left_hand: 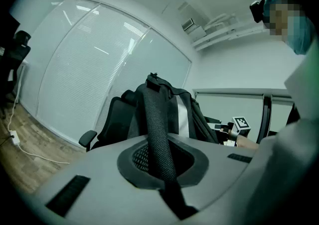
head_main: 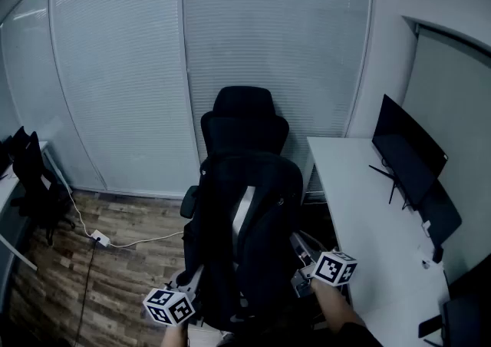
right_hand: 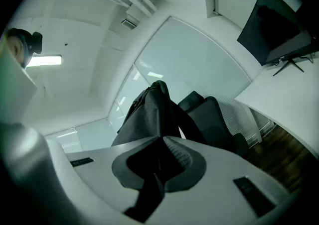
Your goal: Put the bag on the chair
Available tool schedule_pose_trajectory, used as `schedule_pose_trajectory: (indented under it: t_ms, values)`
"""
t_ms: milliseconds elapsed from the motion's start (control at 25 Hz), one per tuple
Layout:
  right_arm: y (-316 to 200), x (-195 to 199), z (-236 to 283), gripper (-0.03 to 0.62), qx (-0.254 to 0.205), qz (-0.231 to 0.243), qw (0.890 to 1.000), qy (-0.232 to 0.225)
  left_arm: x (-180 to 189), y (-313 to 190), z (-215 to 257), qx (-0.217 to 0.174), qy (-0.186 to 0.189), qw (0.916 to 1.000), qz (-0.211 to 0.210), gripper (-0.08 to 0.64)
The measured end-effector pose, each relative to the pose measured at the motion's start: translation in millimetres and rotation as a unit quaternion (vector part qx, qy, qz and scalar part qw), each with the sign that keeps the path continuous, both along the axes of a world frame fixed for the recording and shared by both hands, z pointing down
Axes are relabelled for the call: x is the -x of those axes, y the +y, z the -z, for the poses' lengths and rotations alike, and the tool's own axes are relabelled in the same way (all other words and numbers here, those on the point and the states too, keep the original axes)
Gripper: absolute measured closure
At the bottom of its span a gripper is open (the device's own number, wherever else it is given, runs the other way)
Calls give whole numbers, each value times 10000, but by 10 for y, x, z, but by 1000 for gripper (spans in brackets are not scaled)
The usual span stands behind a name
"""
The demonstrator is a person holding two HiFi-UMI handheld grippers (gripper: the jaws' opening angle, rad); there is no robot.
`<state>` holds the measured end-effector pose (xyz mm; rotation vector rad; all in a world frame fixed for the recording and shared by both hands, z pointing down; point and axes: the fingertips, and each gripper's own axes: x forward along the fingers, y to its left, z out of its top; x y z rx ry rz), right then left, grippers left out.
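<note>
A black backpack (head_main: 249,242) with a pale stripe hangs between my two grippers, in front of the black office chair (head_main: 244,119), and hides the chair's seat. My left gripper (head_main: 196,280) is shut on a woven black strap (left_hand: 157,129) of the bag (left_hand: 177,112). The right gripper (head_main: 301,252) is shut on dark fabric of the bag (right_hand: 149,112) on its other side. In the left gripper view the chair (left_hand: 110,119) stands behind the bag. The right gripper view shows the chair's backrest (right_hand: 214,119) to the right of the bag.
A white desk (head_main: 360,215) with a dark monitor (head_main: 406,153) stands right of the chair. A white power strip (head_main: 100,239) and its cable lie on the wooden floor at left. Another black chair (head_main: 34,176) stands far left. Blinds close off the back.
</note>
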<state>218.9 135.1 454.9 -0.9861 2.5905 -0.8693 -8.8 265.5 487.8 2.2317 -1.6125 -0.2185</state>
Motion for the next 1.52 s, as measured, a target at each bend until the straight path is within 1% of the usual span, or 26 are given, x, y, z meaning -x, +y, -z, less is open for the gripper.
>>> schedule_pose_trajectory:
  t_ms: [240,400,600,720,880,1160,1360,1520]
  values:
    - [33,-72,21,537,42,30,9999,-91,-87,30,-1,8,-32,10000,45,538]
    - [-111,-37,-30,535,82,-72,9999,-105,-38,-141,-11,20,-86,10000,-10,538]
    - [-374,91,-131,535,146,-267,9995,-61,121,-489,-156,120,-36,9997,-192,538]
    - [-562,254,-190,535,238,-430,9988,-41,308,-741,-220,224,-30,9992,-322,538]
    - [-855,550,-239,535,317,-632,9975,-75,654,-1106,-249,309,-23,9984,-480,538]
    - [-1324,1074,-184,535,265,-922,9951,-220,1244,-1723,-189,248,-98,9968,-753,538]
    - [-1554,1316,-194,535,258,-1070,9935,-274,1507,-2047,-194,201,-18,9952,-959,538]
    - [-1781,1426,-217,535,268,-1201,9921,-229,1613,-2306,-222,211,-22,9946,-1012,538]
